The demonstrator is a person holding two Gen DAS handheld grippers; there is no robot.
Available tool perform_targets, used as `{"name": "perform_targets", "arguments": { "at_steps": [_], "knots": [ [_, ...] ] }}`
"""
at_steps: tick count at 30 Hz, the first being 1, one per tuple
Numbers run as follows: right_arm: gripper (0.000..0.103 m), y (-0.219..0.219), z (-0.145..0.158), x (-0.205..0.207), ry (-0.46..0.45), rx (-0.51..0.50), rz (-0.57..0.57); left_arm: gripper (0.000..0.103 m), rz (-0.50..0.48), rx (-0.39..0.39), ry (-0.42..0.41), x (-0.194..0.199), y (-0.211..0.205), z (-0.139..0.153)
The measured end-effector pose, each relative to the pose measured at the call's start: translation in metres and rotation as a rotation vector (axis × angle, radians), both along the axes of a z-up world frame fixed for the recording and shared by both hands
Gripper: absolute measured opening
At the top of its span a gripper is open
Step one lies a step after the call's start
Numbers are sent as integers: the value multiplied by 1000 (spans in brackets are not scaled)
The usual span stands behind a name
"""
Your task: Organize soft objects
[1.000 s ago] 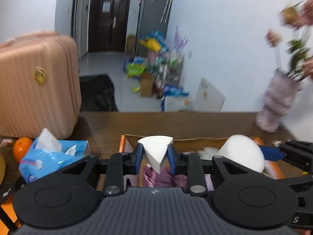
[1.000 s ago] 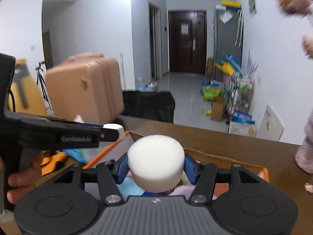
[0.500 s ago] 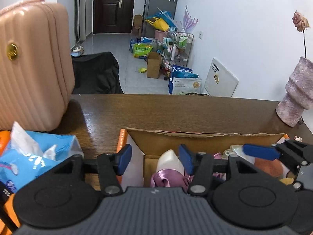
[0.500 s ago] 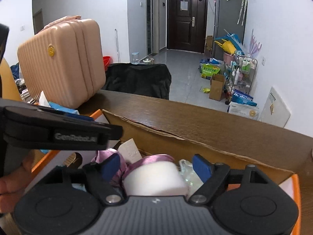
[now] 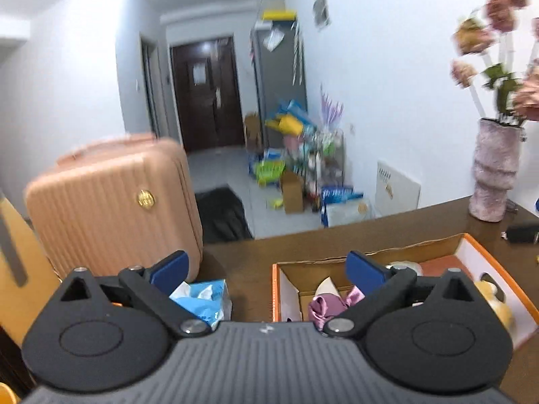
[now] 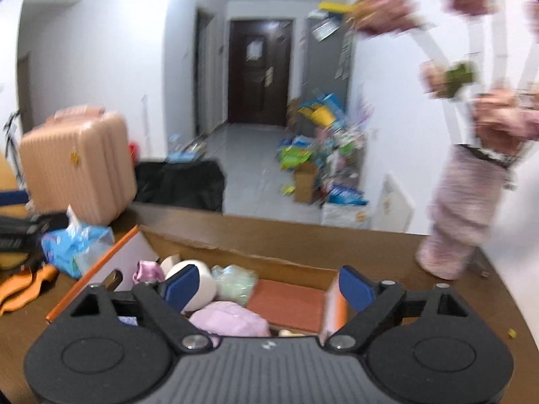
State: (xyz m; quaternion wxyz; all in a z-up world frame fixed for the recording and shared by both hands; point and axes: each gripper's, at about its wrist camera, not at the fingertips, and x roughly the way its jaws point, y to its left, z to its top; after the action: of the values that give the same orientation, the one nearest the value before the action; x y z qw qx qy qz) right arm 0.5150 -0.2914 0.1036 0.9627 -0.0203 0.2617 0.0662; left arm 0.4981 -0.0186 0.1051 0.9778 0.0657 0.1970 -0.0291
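Observation:
An orange-rimmed cardboard box [image 5: 277, 289] [image 6: 101, 266] stands on the brown table and holds soft things. In it lie a white round sponge [image 6: 198, 277], a purple satin cloth [image 5: 325, 304] [image 6: 146, 269], a white wedge sponge [image 5: 326, 284], a pale green bundle [image 6: 235, 279], a pink plush piece [image 6: 229, 320] and a yellow plush [image 5: 498, 303]. My left gripper [image 5: 267, 271] is open wide and empty, above the box's left edge. My right gripper [image 6: 269, 286] is open wide and empty, above the box's middle.
A blue tissue pack [image 5: 205, 299] [image 6: 75, 245] lies left of the box. A pink suitcase [image 5: 114, 208] [image 6: 77, 165] stands at the table's left. A pink vase with flowers [image 5: 495, 175] [image 6: 461, 215] stands at the right. Orange cloth [image 6: 23, 286] lies at the left edge.
Both grippers let go of their white sponges into the box, opened wide and pulled up and back. The left gripper has shifted to the left.

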Motion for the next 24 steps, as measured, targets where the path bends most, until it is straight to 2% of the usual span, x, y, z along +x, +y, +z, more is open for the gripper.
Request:
{"name": "perform_targets", "arguments": {
  "at_steps": [1, 2, 6, 12, 17, 24],
  "knots": [
    [99, -6, 3, -14, -27, 16, -24, 103, -4, -11, -14, -9, 0, 1],
    [100, -12, 4, -25, -45, 30, -36, 103, -3, -22, -24, -18, 0, 1],
    [100, -19, 0, -68, -108, 60, -47, 103, 3, -70, -78, -53, -3, 3],
    [100, -16, -3, -119, -232, 68, -70, 103, -12, -67, -171, -101, -12, 14],
    [100, -15, 0, -159, -285, 106, -91, 103, -18, -83, -234, -142, -13, 19],
    [100, -6, -11, -225, -335, 82, -88, 103, -1, -80, -259, -207, -10, -1]
  ]
}}
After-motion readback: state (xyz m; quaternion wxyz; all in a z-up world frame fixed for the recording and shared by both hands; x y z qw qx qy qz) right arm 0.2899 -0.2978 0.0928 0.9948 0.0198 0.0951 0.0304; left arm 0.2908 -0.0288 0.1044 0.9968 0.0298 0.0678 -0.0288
